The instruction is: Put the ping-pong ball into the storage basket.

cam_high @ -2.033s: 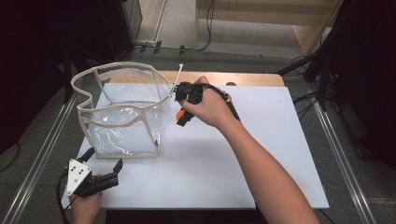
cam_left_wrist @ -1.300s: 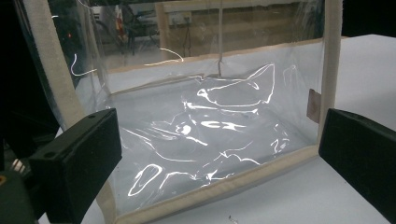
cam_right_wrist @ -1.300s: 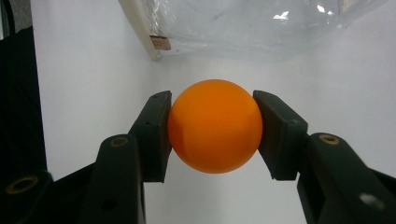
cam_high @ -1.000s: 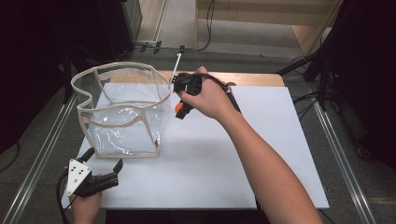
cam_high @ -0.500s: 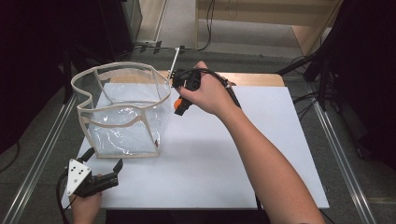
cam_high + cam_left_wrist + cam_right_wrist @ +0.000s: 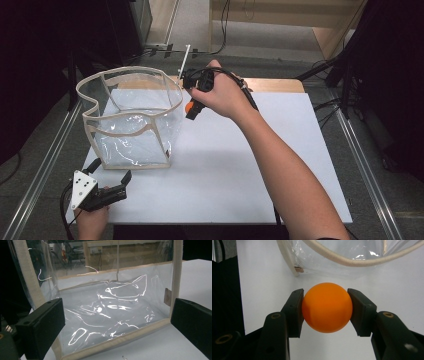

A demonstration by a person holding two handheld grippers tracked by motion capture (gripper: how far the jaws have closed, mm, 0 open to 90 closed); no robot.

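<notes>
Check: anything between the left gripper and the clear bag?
Nothing. In the high view, bare white table separates the left gripper from the clear bag; the left gripper view shows the bag straight ahead between its open jaws.

You hold the smooth orange ball (image 6: 327,310) clamped between the jaws, raised just beside the clear bag's (image 6: 132,125) rim.

White table (image 6: 300,150); perhaps wooden furniture (image 6: 280,10) behind.
</notes>
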